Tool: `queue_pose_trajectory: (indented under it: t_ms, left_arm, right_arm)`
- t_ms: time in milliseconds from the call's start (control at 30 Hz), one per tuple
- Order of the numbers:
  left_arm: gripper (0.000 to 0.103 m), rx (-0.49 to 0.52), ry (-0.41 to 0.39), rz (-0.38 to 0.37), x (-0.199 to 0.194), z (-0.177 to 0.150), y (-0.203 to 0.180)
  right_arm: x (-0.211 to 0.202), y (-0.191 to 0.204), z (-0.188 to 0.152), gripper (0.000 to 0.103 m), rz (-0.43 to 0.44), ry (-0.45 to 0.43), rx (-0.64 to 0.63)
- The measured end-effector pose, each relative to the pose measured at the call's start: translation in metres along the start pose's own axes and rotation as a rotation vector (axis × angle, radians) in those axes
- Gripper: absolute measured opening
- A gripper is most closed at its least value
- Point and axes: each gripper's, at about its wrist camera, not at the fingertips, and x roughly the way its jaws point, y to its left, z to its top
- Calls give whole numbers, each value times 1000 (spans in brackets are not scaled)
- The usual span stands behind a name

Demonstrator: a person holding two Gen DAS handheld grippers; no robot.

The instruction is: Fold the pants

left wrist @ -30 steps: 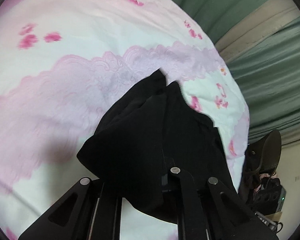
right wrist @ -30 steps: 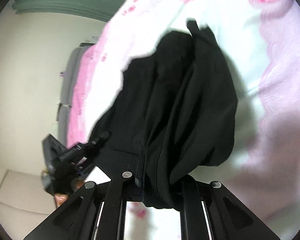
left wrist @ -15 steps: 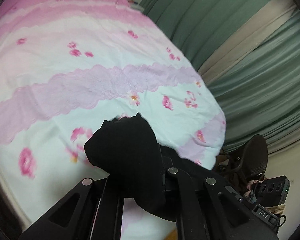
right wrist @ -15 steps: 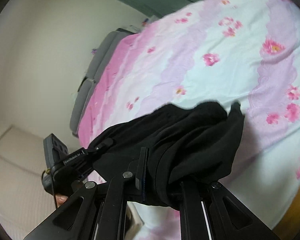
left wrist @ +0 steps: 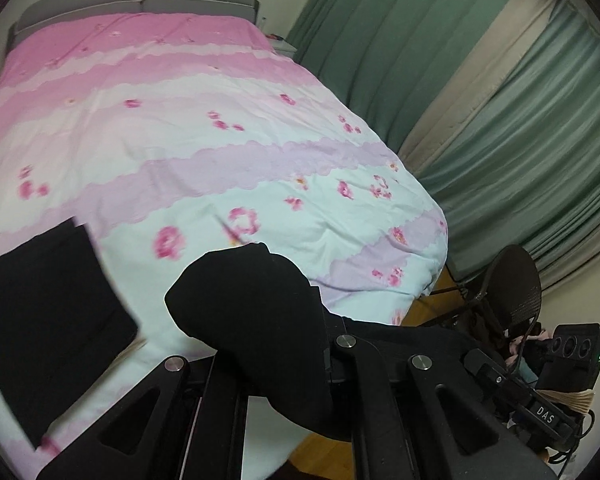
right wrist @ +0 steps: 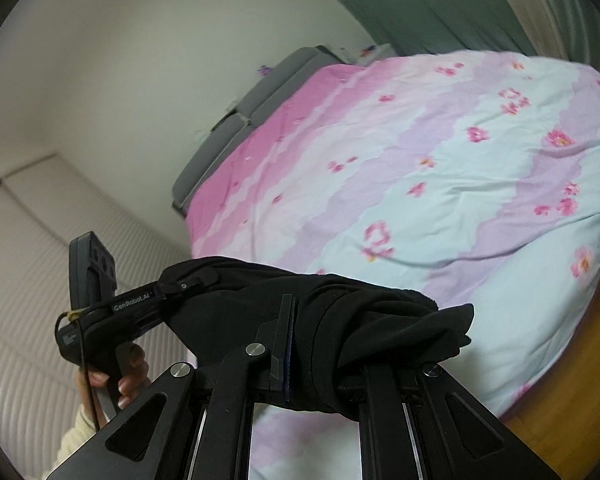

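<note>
Black fabric fills the foreground of both wrist views: the pants (left wrist: 256, 312) are lifted above the bed (left wrist: 180, 128), bunched over and between the fingers of each tool. In the left wrist view, the left hand-held gripper (left wrist: 284, 364) has its fingers closed on a thick wad of the cloth, which bulges forward over the near edge of the floral quilt. Only this view shows a second flat black piece of fabric (left wrist: 48, 316) at the lower left, blurred, against the quilt; whether it is part of the same pants cannot be told. It also shows the green curtains (left wrist: 480, 92), a dark mesh chair (left wrist: 516, 288) beside the foot of the bed, and the other tool's body at the lower right.

The right wrist view shows the right hand-held gripper (right wrist: 320, 368) clamped on another fold of the pants (right wrist: 340, 320), the cloth stretching leftward to the left tool (right wrist: 100, 312), whose handle is gripped by the person's left hand (right wrist: 120, 380). Only here do the plain wall (right wrist: 140, 60) and the wooden floor (right wrist: 572, 380) beyond the bed's edge appear. The grey headboard (right wrist: 252, 116) is seen in both views.
</note>
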Motion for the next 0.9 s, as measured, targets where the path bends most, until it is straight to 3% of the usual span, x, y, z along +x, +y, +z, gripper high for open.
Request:
queue_pose_trajectory:
  t_ms: [233,467,733,900]
  left_arm:
    - [10,12,-45,31,-91,-6,47]
    - [10,42,-18,10,-137,14,137]
    - [10,23,69,-38,-124,70,237]
    - [10,53,92,-54,-91,109,266]
  right_arm:
    - [-8,82,-36,11,81,25,-70]
    - [36,155,-63,11,115,41,-67]
    - [123,215,-90,11,61,40,17]
    - [177,235,-80,11,-20,42,18]
